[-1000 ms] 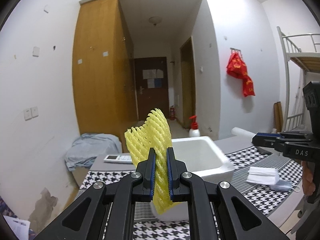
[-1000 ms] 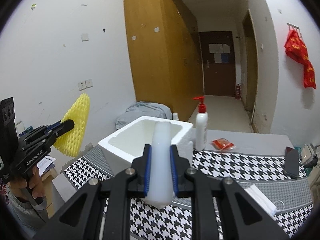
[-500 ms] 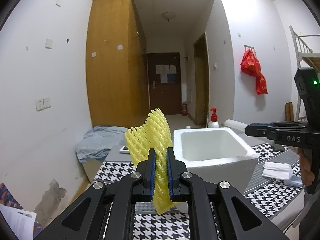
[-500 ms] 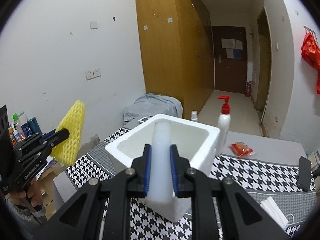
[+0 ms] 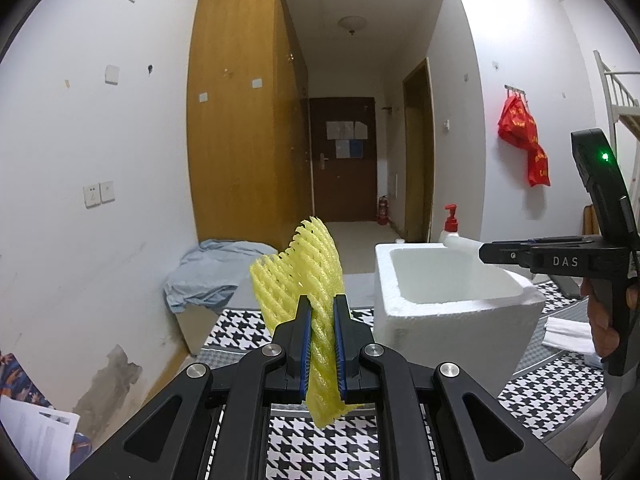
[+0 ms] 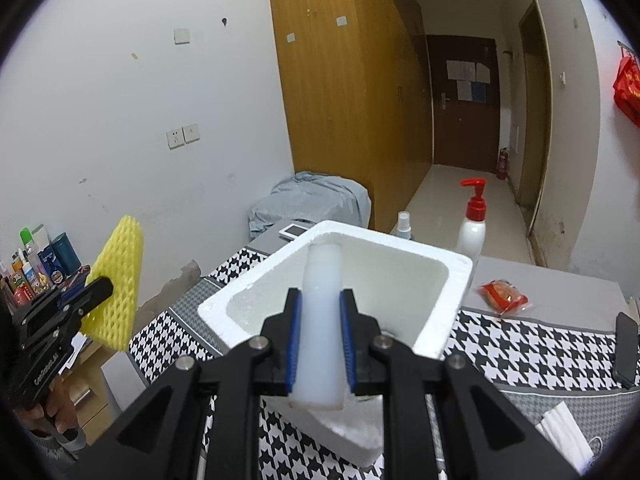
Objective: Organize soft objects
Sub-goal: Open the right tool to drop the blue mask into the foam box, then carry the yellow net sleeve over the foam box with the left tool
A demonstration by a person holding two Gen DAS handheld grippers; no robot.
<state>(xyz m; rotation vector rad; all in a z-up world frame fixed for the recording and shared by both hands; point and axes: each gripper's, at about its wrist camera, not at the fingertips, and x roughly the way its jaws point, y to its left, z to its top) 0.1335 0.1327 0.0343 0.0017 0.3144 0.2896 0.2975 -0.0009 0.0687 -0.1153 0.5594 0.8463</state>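
Both soft things are off the table and neither is in the box yet, so the task looks to be at the carrying stage, with both drops left to do. The left gripper point(image 5: 322, 340) is clamping a yellow foam net point(image 5: 298, 264) between its pads, the net sticking up ahead of the fingers and hanging below them, with the white foam box point(image 5: 448, 320) ahead and to its right. The right gripper point(image 6: 320, 344) is squeezing a white foam tube point(image 6: 322, 320), whose far end is reaching over the box's open, empty-looking inside. Under both tools a table with a black-and-white houndstooth cloth point(image 6: 520, 352) is bearing the box; beyond the box are standing a red-capped pump bottle point(image 6: 472, 224) and a small spray bottle, with a red packet point(image 6: 502, 298) to the right. Past the table, white walls and a wooden wardrobe point(image 5: 244, 128) are lining a hallway running to a dark door.
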